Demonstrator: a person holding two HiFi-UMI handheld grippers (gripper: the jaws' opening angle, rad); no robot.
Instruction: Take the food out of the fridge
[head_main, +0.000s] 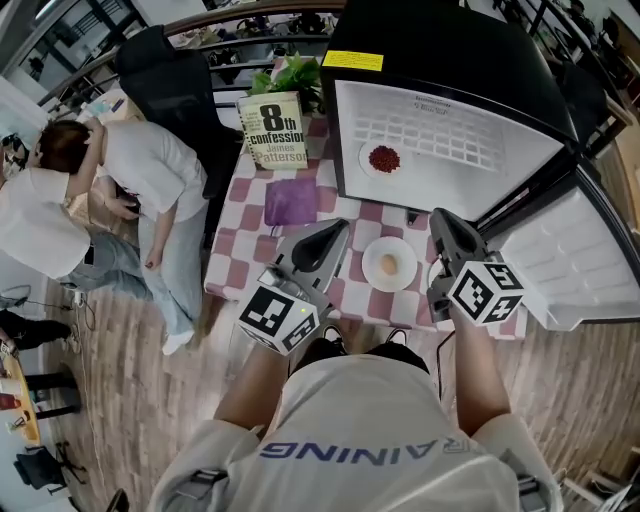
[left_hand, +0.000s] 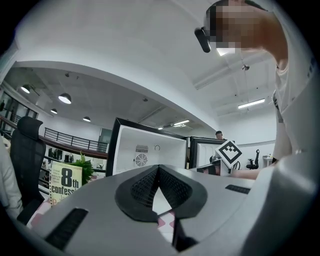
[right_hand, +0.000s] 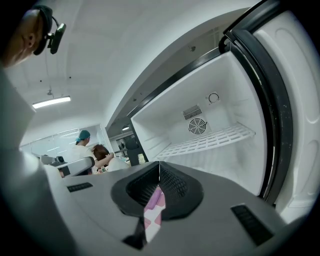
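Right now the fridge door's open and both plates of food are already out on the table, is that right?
Not quite. The fridge is open, but only the plate with the pale round food is out on the table. The plate of red food sits inside the fridge, as the head view shows.

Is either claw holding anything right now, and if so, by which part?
Nothing is held: the left claw and the right claw are both shut and empty.

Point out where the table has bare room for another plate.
Free: the checkered table left of and below the purple mat, toward its near-left corner. Crowded: the near edge, where the bun plate sits between the left gripper and right gripper.
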